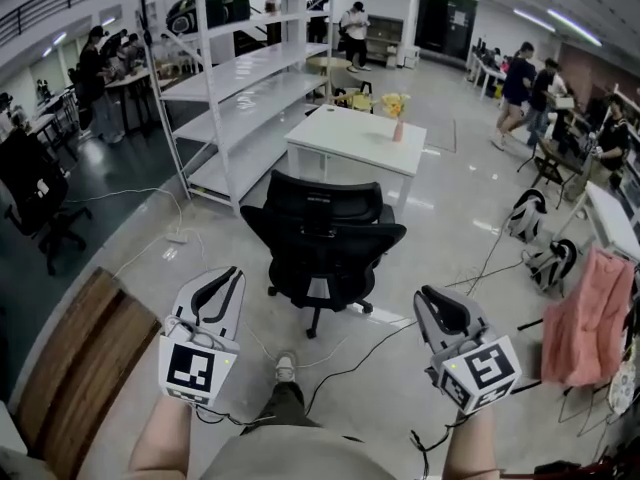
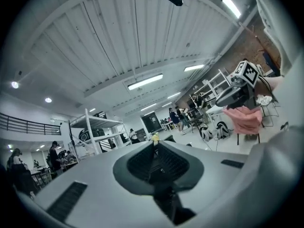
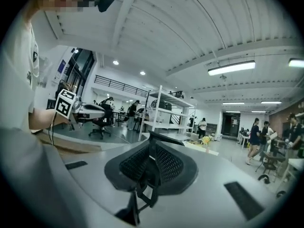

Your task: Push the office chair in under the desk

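Office chair [image 1: 322,238], head view: one black chair is standing on its wheeled base on the glossy floor, between the person and the one white tabletop [image 1: 350,133], and is not yet sitting under it. One small vase [image 1: 397,120] is resting on that tabletop, and a second black chair [image 1: 40,203] is standing far left. The left hand-held gripper [image 1: 237,272] and right hand-held gripper [image 1: 425,294] are hovering short of the chair, not touching it.

Left gripper view: the left hand-held gripper [image 2: 154,146] is showing its jaws almost together and gripping nothing.

Right gripper view: the right hand-held gripper [image 3: 151,137] is likewise narrow and empty.

Judged from this, the chair is likely rolling easily yet swivelling under an uneven push. The backrest's stiff upper frame is offering the best contact, one gripper on each side.
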